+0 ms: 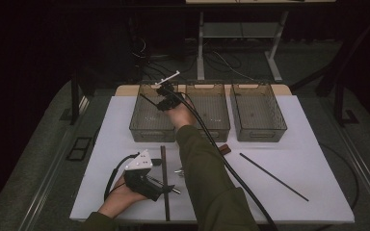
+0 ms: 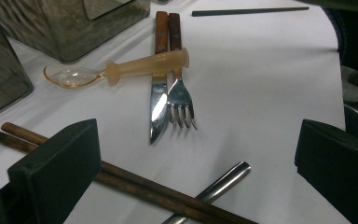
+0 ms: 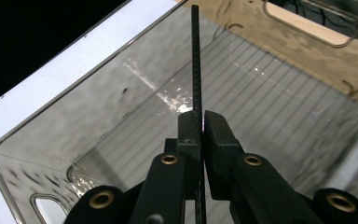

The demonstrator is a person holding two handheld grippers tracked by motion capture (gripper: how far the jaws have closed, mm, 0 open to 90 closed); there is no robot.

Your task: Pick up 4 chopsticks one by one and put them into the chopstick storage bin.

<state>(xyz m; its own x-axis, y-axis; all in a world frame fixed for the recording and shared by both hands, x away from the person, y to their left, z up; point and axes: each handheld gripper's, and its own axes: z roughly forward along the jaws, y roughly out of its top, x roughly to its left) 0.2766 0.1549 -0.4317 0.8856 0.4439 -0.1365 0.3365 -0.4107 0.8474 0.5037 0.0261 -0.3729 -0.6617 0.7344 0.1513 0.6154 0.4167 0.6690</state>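
- Your right claw point(image 3: 200, 128) is gripping a black chopstick point(image 3: 196, 60) over the far left bin point(image 1: 139, 126).
- Your left claw point(image 2: 196, 163) is resting released near the wooden chopsticks point(image 2: 135, 184) on the table point(image 1: 313, 159).

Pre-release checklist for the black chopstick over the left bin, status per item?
1. Right gripper shut on black chopstick: ok.
2. Chopstick over left bin: ok.
3. Chopstick tip clear of the bin's floor: cannot tell.
4. Bin interior free of other items: ok as far as the right gripper view shows.
5. Left gripper open, holding nothing: ok.
6. Second black chopstick on the table, unobstructed: ok.
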